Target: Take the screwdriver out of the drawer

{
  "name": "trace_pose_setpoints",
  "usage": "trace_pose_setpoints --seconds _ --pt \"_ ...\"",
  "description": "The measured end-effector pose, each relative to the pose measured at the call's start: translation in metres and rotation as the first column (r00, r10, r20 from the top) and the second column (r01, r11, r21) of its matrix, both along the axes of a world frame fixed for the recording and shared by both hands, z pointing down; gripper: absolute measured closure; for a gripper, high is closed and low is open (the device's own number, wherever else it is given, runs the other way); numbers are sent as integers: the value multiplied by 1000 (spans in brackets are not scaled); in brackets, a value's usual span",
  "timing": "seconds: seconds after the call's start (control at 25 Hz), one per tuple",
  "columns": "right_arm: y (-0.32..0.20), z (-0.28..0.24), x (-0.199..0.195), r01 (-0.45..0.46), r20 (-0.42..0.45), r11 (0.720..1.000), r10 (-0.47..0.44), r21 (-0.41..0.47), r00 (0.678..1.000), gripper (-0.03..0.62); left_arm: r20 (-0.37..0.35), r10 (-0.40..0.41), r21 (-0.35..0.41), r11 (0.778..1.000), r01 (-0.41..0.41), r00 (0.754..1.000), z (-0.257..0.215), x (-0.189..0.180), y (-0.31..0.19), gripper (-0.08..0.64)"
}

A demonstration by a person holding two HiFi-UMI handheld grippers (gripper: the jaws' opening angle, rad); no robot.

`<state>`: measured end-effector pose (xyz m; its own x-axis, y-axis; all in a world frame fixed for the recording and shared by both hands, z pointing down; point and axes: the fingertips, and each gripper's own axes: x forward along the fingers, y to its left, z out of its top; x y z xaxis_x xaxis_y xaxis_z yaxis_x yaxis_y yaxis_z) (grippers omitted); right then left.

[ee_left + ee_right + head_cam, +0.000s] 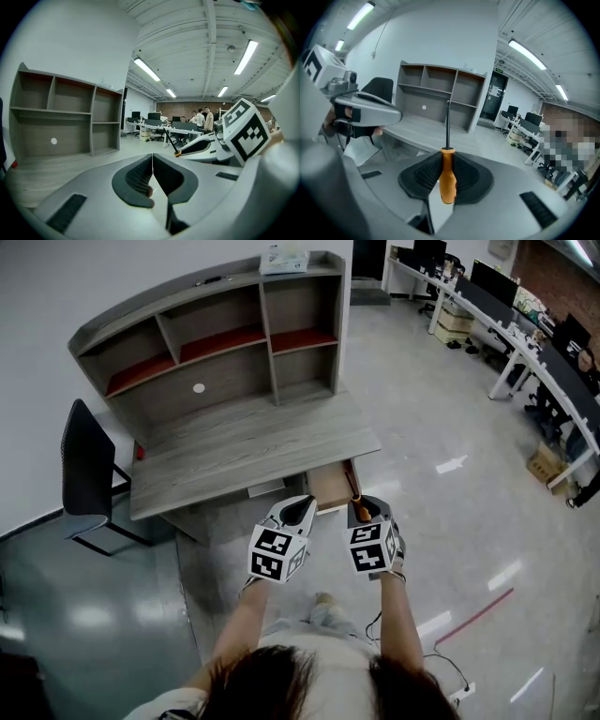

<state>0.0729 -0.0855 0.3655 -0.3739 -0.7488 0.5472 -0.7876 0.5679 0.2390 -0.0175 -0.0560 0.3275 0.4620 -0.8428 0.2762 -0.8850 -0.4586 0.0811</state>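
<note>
Right hand-held gripper: mine, clamped on the orange-handled, dark-shafted screwdriver, frame centre, shaft upright.
Left hand-held gripper: mine, jaws together, empty.
Open wooden drawer: mid-frame under the grey table; screwdriver near its front edge.
Handling: I'd grip firmly and lift straight clear.

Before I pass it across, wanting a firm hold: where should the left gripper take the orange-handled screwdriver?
Probably the black shaft of the screwdriver, from the side: it juts free beyond the right gripper, whose jaws clamp the orange handle. The left gripper is shut; open it first.
</note>
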Motion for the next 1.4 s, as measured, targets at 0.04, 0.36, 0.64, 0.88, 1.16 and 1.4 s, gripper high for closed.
trace_pose_setpoints --seconds 0.04,0.36,0.64,0.88,1.16,1.4 --pt "4 -1 1 -1 1 1000 1 3 1000 509 0 2 1 1000 -2 1000 0 1 5 541" --pt "40 -15 1 -21 28 999 20 24 999 509 -2 11 21 1000 -11 1000 -12 1 44 541" --pt "70 -29 -5 -36 54 998 33 53 998 509 -5 11 61 998 -11 1000 -28 -10 67 541" --pt "96 -41 -11 -41 75 996 35 80 997 509 0 23 67 997 -23 1000 -31 -9 94 541" --pt "120 -44 -16 -48 76 993 40 104 996 509 5 23 79 997 -23 1000 -31 -12 113 541" --pt "141 -50 -16 -58 104 988 42 146 994 509 -6 8 87 996 -8 1000 -33 -20 132 541"
